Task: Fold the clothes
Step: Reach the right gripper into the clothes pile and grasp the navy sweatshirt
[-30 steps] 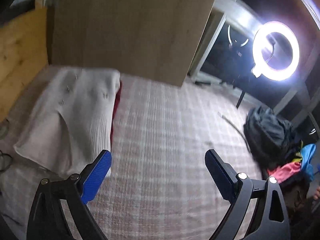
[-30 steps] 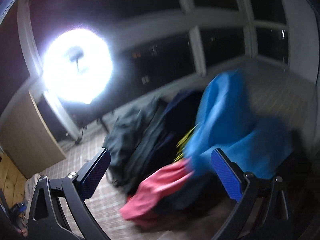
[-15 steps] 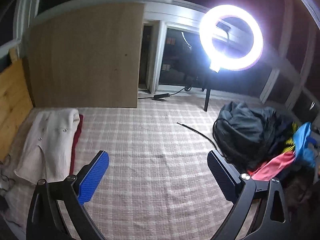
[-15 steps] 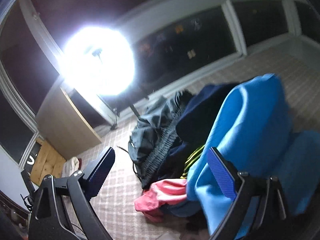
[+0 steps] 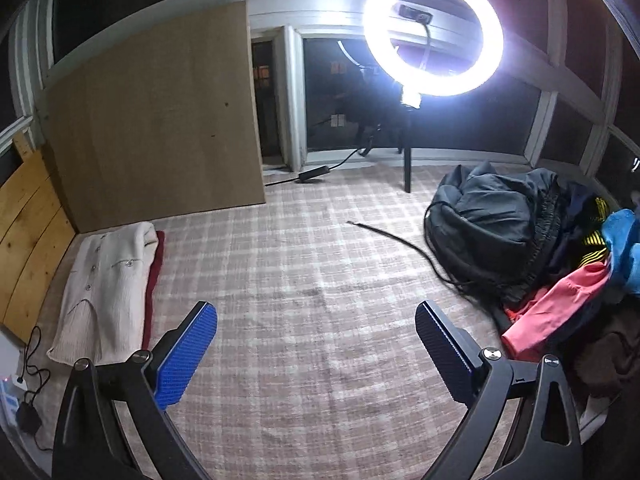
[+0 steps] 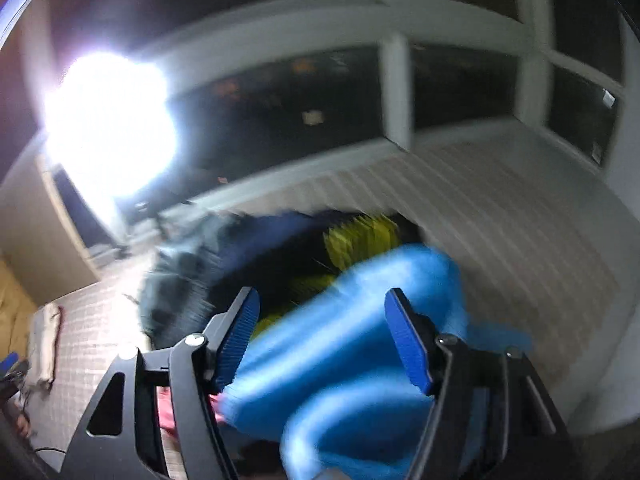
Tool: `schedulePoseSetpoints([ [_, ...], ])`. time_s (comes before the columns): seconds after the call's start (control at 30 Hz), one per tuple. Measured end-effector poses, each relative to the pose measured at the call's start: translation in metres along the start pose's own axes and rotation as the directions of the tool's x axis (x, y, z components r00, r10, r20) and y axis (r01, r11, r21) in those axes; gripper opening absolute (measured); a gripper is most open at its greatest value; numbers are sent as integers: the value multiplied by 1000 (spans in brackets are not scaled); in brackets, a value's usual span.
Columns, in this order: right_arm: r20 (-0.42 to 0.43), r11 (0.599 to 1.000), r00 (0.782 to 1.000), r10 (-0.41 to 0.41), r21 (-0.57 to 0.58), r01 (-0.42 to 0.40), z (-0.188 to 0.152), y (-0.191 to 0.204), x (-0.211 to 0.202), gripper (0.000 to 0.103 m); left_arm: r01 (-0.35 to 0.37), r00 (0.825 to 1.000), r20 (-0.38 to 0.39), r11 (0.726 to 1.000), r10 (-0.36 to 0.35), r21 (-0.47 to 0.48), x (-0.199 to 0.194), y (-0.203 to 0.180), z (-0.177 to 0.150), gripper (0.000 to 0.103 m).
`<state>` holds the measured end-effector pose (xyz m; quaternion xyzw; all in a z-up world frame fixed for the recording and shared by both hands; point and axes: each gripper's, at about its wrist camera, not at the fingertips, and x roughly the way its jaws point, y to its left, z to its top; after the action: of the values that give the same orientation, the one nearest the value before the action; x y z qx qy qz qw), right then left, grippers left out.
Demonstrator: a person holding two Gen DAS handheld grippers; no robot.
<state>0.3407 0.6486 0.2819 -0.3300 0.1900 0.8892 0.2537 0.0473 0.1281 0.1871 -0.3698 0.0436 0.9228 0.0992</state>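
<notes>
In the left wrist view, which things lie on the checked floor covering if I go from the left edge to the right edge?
Wooden planks → folded cream garment → dark red cloth under its right edge → loose black cord → black garment heap → pink garment → blue garment.

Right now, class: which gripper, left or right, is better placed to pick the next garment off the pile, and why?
Probably the right gripper: open, with the blue garment lying between its fingers. The left gripper, also open, hangs over bare checked mat, with the pile off to its side.
</notes>
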Motion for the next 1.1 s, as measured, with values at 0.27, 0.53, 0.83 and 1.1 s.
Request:
schedulePoseSetpoints([
  [0.27, -315, 996, 947, 65, 84, -40, 21, 26, 144, 78, 3, 1000, 1, 1000, -3, 19, -6, -11, 0, 100],
  [0.53, -106, 979, 978, 177, 120, -164, 56, 6, 109, 6, -65, 997, -40, 998, 65, -3, -3, 13, -7, 100],
  [0.83, 444, 965, 863, 239, -15, -260, 179, 26, -127, 5, -34, 999, -5, 999, 34, -4, -14, 9, 8, 100],
  [1.1, 558, 918, 728, 397, -252, -307, 195, 122, -283, 5, -2, 996, 85, 1000, 0, 18, -41, 29, 21, 100],
])
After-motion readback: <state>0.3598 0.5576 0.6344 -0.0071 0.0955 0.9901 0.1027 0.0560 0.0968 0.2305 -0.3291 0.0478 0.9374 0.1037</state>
